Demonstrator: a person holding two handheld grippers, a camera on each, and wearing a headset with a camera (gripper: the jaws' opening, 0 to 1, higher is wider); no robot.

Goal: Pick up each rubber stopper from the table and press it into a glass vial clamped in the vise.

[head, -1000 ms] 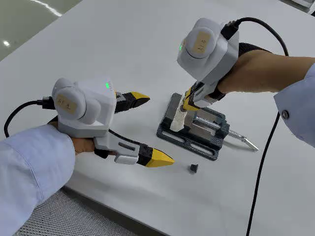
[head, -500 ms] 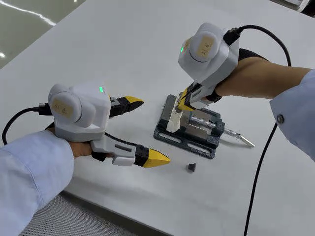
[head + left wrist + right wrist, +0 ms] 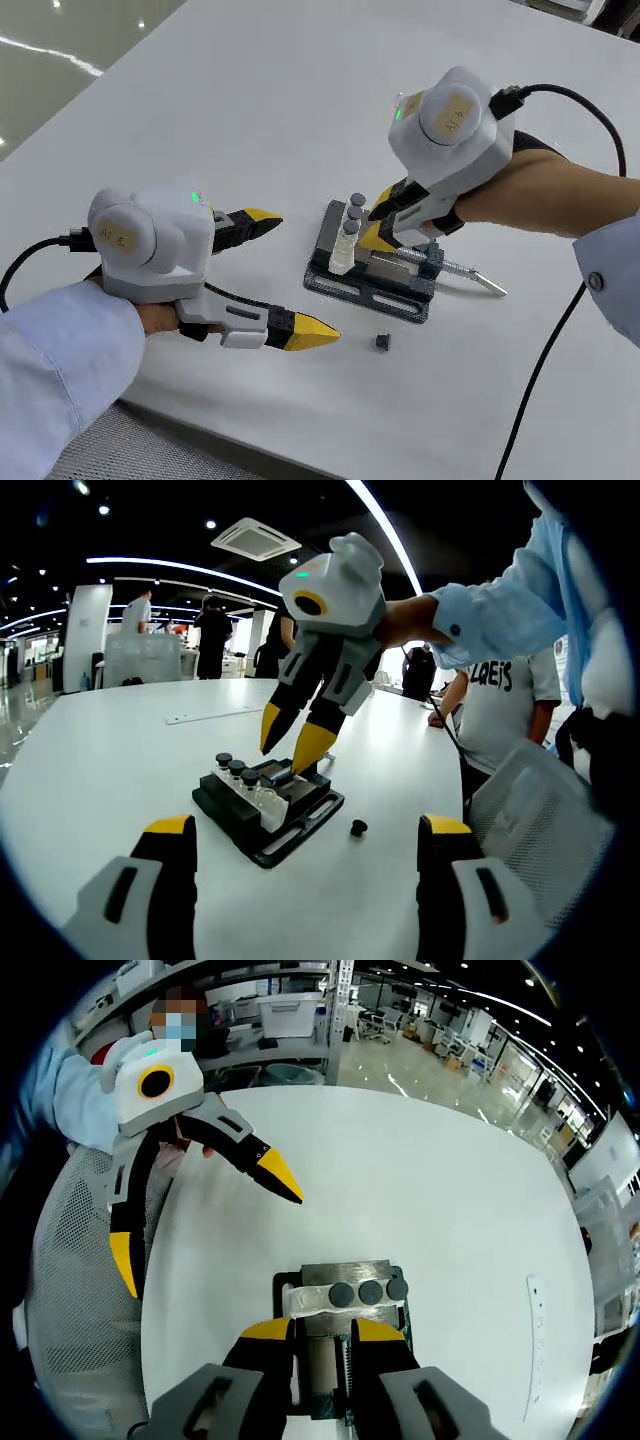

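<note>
The vise (image 3: 372,272) stands on the white desk (image 3: 250,90), well in from its corners and nearer the edge where the person stands. It clamps three glass vials (image 3: 345,248) in a row, each with a grey stopper (image 3: 371,1291) seated in its mouth; I cannot make out any vial left uncapped. One loose rubber stopper (image 3: 382,343) lies on the desk between the vise's base and that near edge, near the base but not touching it. The right gripper (image 3: 378,228) hangs over the vise just beside the row of vials, its jaws parted a little with nothing between them. The left gripper (image 3: 285,275) hovers above the desk toward the near edge, well apart from the vise. Its jaws are spread wide and empty, and the lower tip points roughly toward the loose stopper. That stopper looks small and light, and being rubber it should give slightly and grip the jaw tips rather than slip. It is also slight enough to skid or tip over if a jaw nudges it before both sides close. The safest hold is probably across its sides, at the wider head, leaving the plug end free below; which end faces up now is too small to tell. The vials are the fragile part: glass held rigid in steel should take only a straight, gentle downward press, since a sideways push could crack a neck.
</note>
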